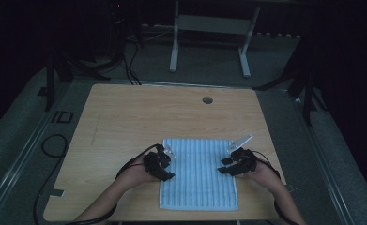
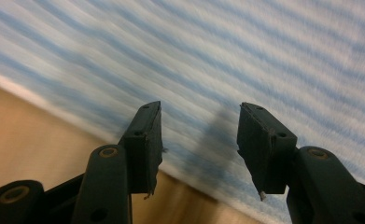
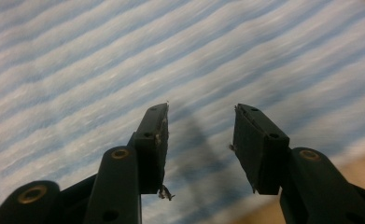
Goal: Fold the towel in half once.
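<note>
Here the towel [image 1: 198, 173] lay lengthwise toward the counter's [image 1: 125, 112] near edge, between left hand-held gripper [image 1: 168, 164] and right hand-held gripper [image 1: 224, 166], both released.

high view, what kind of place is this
Probably a lab or recording room, kept dark: a bare wooden table holding one striped towel, cables trailing over the floor, and a white desk frame behind.

The striped towel [image 1: 198, 173] lies flat on the surface [image 1: 125, 117], offering nothing to block a pass. Bare wood stretches beyond it to the far edge. The left gripper [image 1: 168, 164] and right gripper [image 1: 224, 165] flank it, well apart.
</note>
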The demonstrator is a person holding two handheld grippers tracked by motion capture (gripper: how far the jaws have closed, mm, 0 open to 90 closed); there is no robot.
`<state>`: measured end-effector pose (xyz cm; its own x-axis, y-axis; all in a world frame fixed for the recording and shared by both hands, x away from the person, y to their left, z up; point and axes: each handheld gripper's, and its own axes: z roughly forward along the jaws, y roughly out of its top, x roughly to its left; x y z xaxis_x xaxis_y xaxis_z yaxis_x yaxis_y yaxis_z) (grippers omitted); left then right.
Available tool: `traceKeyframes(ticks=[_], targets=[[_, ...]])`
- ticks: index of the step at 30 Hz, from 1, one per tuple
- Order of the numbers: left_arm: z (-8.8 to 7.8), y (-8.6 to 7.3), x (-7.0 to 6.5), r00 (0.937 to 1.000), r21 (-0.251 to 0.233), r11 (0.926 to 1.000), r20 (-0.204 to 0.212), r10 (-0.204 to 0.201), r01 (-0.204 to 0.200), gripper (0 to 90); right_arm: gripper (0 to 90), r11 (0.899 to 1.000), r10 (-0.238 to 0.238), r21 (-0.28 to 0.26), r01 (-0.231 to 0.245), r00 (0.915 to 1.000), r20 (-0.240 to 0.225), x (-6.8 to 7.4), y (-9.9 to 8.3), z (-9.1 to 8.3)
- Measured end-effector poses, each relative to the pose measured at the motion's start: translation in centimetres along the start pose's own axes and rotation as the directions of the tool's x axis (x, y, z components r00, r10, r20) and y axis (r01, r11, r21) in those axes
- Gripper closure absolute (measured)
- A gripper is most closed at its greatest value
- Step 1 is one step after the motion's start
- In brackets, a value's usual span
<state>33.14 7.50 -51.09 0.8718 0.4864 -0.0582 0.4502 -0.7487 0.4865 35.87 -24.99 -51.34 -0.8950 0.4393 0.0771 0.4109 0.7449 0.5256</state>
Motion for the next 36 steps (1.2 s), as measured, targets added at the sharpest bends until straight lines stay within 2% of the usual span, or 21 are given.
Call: traceKeyframes(ticks=[2, 6, 8, 10, 13, 14, 16, 18, 20, 22, 24, 26, 28, 29, 30, 31, 34, 36], targets=[[-0.9, 0.5, 0.8, 0.9995, -0.021, 0.9997, -0.028, -0.014, 0.014, 46.8, 55.0, 1.000, -0.015, 0.028, 0.014, 0.9979, 0.064, -0.6, 0.6, -0.7], [-1.7, 1.7, 3.7, 0.9970, -0.051, 0.9973, -0.053, -0.056, 0.053, 44.7, 55.4, 1.000, 0.003, 0.021, -0.005, 0.9934, 0.115, -2.7, 1.8, -1.9], [-1.5, 2.0, 5.2, 0.9946, -0.096, 0.9934, -0.076, -0.070, 0.062, 44.6, 55.6, 0.999, 0.021, 0.026, -0.025, 0.9893, 0.144, -4.1, 2.5, -2.1], [-1.3, 2.2, 6.7, 0.9946, -0.147, 0.9857, -0.051, -0.090, 0.082, 44.8, 55.6, 0.998, 0.047, 0.029, -0.053, 0.9869, 0.154, -5.3, 2.8, -1.9], [-0.3, 2.6, 8.6, 0.9892, -0.117, 0.9859, -0.072, -0.128, 0.119, 45.0, 55.7, 0.994, 0.077, 0.063, -0.089, 0.9811, 0.177, -7.0, 3.3, -1.0], [0.0, 2.7, 9.1, 0.9886, -0.110, 0.9856, -0.065, -0.136, 0.129, 45.0, 55.7, 0.992, 0.084, 0.074, -0.098, 0.9806, 0.177, -7.5, 3.4, -0.7], [0.8, 2.9, 9.8, 0.9883, -0.079, 0.9886, -0.073, -0.134, 0.128, 45.0, 55.8, 0.990, 0.097, 0.088, -0.114, 0.9803, 0.172, -8.3, 3.5, -0.1], [1.4, 3.0, 10.2, 0.9885, -0.065, 0.9893, -0.069, -0.135, 0.131, 45.0, 55.8, 0.986, 0.112, 0.105, -0.130, 0.9796, 0.167, -8.9, 3.4, 0.5], [1.9, 3.0, 10.6, 0.9895, -0.062, 0.9888, -0.041, -0.138, 0.136, 46.4, 55.8, 0.983, 0.119, 0.120, -0.140, 0.9788, 0.166, -9.2, 3.4, 1.1], [2.4, 3.0, 10.8, 0.9897, -0.045, 0.9902, -0.051, -0.134, 0.132, 47.7, 55.9, 0.978, 0.110, 0.156, -0.136, 0.9798, 0.168, -9.3, 3.4, 1.8], [3.0, 3.1, 11.1, 0.9888, -0.027, 0.9889, -0.029, -0.147, 0.146, 51.4, 60.3, 0.976, 0.113, 0.167, -0.138, 0.9818, 0.153, -9.3, 3.5, 2.2], [3.3, 3.1, 11.0, 0.9910, -0.015, 0.9911, -0.018, -0.133, 0.133, 56.6, 66.2, 0.976, 0.116, 0.169, -0.139, 0.9837, 0.137, -9.4, 3.6, 2.3], [3.4, 3.1, 10.9, 0.9917, -0.017, 0.9916, -0.008, -0.128, 0.128, 67.7, 75.7, 0.975, 0.111, 0.178, -0.132, 0.9858, 0.126, -9.3, 3.8, 2.4], [3.4, 3.2, 10.9, 0.9907, -0.021, 0.9905, 0.008, -0.136, 0.136, 74.8, 79.7, 0.976, 0.104, 0.180, -0.125, 0.9873, 0.119, -9.3, 3.9, 2.4], [3.3, 3.3, 10.8, 0.9905, -0.036, 0.9898, -0.002, -0.138, 0.137, 83.0, 83.2, 0.976, 0.090, 0.187, -0.111, 0.9888, 0.120, -9.1, 4.0, 2.4], [3.1, 3.4, 10.7, 0.9903, -0.040, 0.9896, -0.007, -0.139, 0.138, 85.5, 84.5, 0.976, 0.081, 0.190, -0.106, 0.9876, 0.134, -9.0, 4.1, 2.4], [2.0, 3.6, 10.5, 0.9917, -0.070, 0.9902, -0.035, -0.124, 0.121, 86.8, 85.4, 0.980, 0.078, 0.169, -0.104, 0.9856, 0.150, -9.0, 4.3, 2.0], [0.8, 3.7, 10.1, 0.9931, -0.103, 0.9889, -0.037, -0.111, 0.107, 86.8, 85.4, 0.983, 0.088, 0.143, -0.111, 0.9834, 0.159, -9.0, 4.4, 1.3]])
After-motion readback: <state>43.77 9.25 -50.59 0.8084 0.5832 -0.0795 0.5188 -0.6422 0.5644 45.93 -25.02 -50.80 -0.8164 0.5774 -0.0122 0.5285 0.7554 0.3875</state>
